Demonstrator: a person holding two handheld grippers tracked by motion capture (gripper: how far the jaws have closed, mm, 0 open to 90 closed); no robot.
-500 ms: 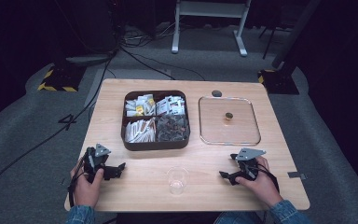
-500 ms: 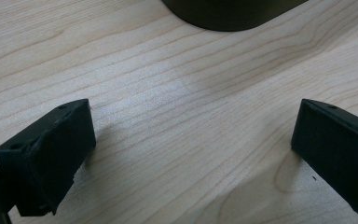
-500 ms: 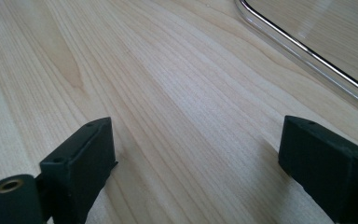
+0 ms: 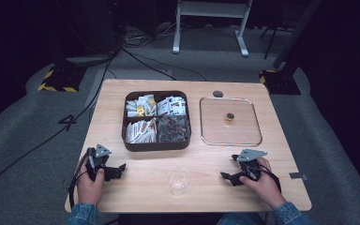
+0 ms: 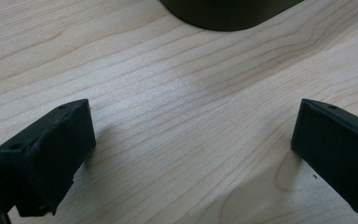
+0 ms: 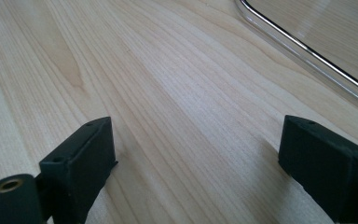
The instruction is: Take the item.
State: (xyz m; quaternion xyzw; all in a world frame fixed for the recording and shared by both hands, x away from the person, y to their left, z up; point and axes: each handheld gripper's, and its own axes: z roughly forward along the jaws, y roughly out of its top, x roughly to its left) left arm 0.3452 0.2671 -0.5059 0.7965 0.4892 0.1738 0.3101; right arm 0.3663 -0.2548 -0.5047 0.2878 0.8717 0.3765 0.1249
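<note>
A dark four-compartment box (image 4: 156, 121) holding sachets and tea bags sits at the table's middle back; its rounded corner (image 5: 228, 11) appears at the top of the left gripper view. To its right lies a clear square lid (image 4: 230, 121) with a small gold knob (image 4: 229, 116); its edge (image 6: 307, 51) crosses the right gripper view. A clear plastic cup (image 4: 178, 180) stands near the front edge. My left gripper (image 4: 117, 169) rests low at the front left, open and empty (image 5: 191, 149). My right gripper (image 4: 228, 177) rests at the front right, open and empty (image 6: 196, 158).
The wooden table (image 4: 122, 98) stands on grey carpet. A small dark disc (image 4: 218, 93) lies at the back edge and a grey tab (image 4: 298, 176) at the right edge. Cables and stand bases lie on the floor behind.
</note>
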